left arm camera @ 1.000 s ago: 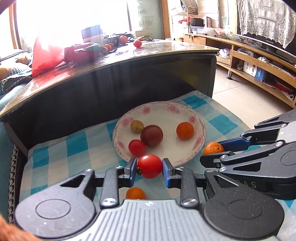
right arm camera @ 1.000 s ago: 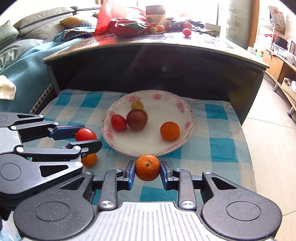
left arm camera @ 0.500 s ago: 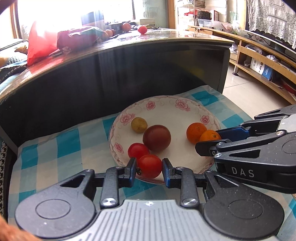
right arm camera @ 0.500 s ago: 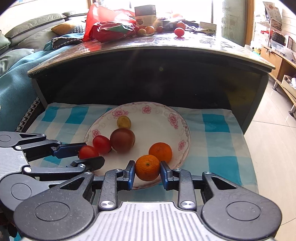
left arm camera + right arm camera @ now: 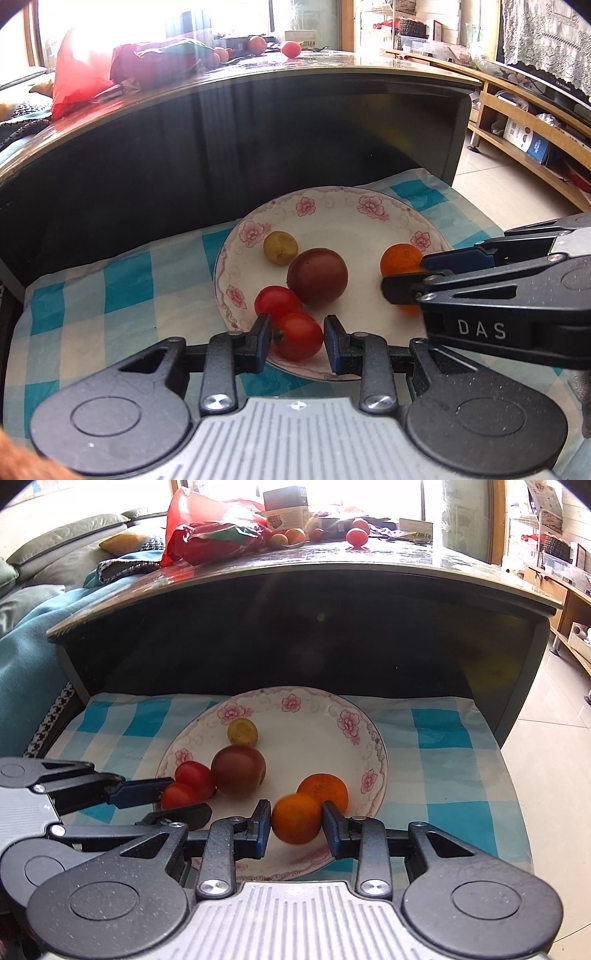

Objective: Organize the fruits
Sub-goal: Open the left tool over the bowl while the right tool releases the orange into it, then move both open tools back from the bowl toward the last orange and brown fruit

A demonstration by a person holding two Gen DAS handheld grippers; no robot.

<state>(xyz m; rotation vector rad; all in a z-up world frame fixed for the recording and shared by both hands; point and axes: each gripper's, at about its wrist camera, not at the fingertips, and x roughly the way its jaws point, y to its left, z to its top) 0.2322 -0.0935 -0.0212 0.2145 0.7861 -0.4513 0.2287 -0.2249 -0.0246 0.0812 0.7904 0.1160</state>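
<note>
At the plate's (image 5: 236, 258) near edge — both claws releasing: left gripper (image 5: 297, 338) around tomato (image 5: 300, 336), right gripper (image 5: 297, 825) around orange (image 5: 295, 818), jaws just parting.

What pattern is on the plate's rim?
Pink flowers on the white plate, clearest in the right wrist view.

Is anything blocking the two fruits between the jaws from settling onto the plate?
Nothing visible. The tomato and the orange are over bare parts of the plate, beside a second tomato and a second orange.
</note>
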